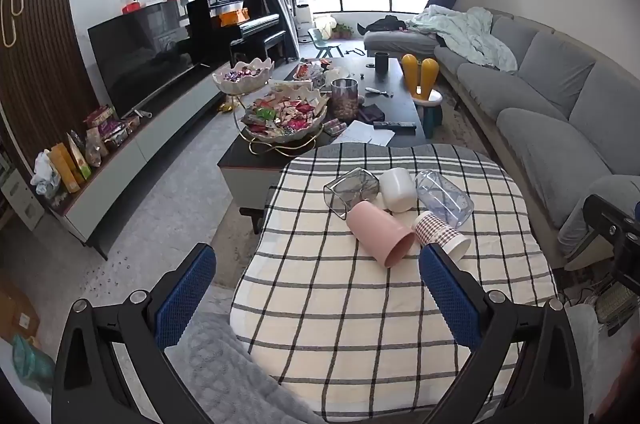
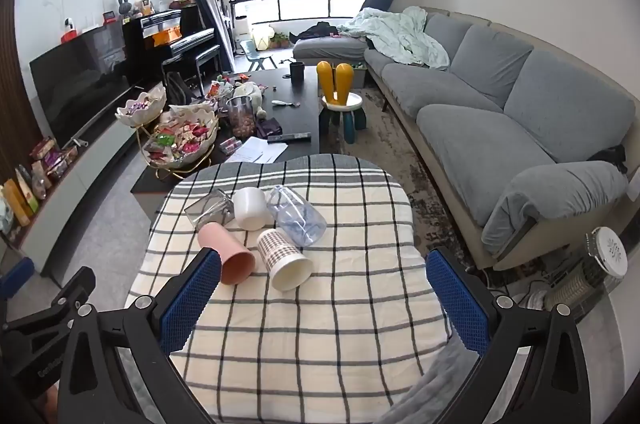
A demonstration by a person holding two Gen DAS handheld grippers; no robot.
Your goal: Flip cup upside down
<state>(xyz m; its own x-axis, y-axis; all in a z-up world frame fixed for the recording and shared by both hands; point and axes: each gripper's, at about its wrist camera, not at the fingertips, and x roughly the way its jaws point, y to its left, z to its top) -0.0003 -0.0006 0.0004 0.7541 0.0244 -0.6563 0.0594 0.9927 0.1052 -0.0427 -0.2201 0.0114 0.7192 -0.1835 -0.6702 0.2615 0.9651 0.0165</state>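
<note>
Cup, pink (image 1: 379,238), lies sideways beside checked cup (image 1: 440,235); likely light, rigid: grip mid-wall. Both claws (image 1: 318,298) (image 2: 322,298) wide open, empty.

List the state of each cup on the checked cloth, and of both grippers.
pink cup: on its side, mouth toward camera
checked paper cup: on its side, mouth toward camera
white cup: upside down
clear blue cup: on its side
clear grey glass: tipped over
left gripper: open, empty
right gripper: open, empty
</note>
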